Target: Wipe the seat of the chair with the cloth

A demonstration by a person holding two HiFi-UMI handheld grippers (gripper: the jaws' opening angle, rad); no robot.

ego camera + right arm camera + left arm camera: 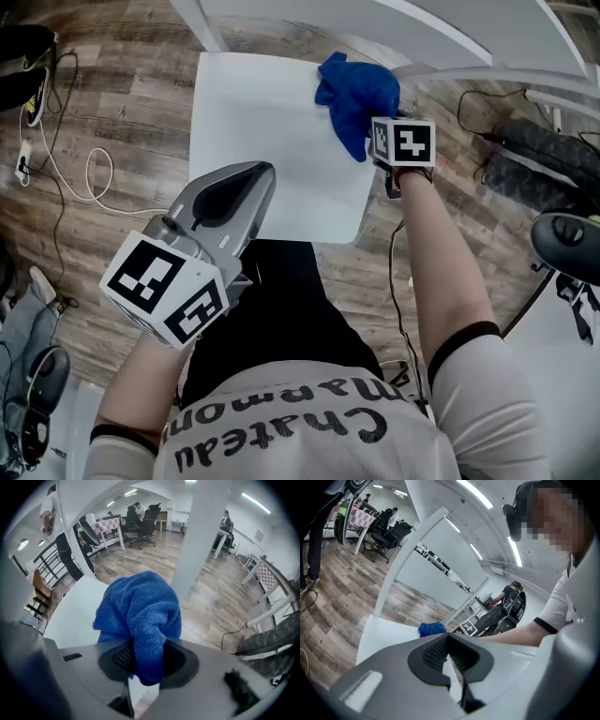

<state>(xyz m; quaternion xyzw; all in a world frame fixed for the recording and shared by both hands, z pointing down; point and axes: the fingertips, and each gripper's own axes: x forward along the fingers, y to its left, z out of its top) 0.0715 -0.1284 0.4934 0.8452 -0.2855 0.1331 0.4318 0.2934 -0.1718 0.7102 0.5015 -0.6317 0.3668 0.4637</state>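
Note:
The white chair seat (262, 122) lies below me on the wooden floor. A crumpled blue cloth (356, 94) rests on the seat's far right corner. My right gripper (372, 152) is shut on it, and in the right gripper view the cloth (140, 611) bulges out from between the jaws of that gripper (147, 660) over the seat (75, 611). My left gripper (264, 173) hangs raised above the seat's near left part, shut and holding nothing. In the left gripper view, that gripper (448, 641) points across the seat (379, 630) at the cloth (432, 629).
The chair's white backrest rails (422, 37) rise beyond the seat's far edge. A white cable (84, 178) loops on the floor at left. Black bags (534, 150) and a black rolling chair base (562, 239) lie at right.

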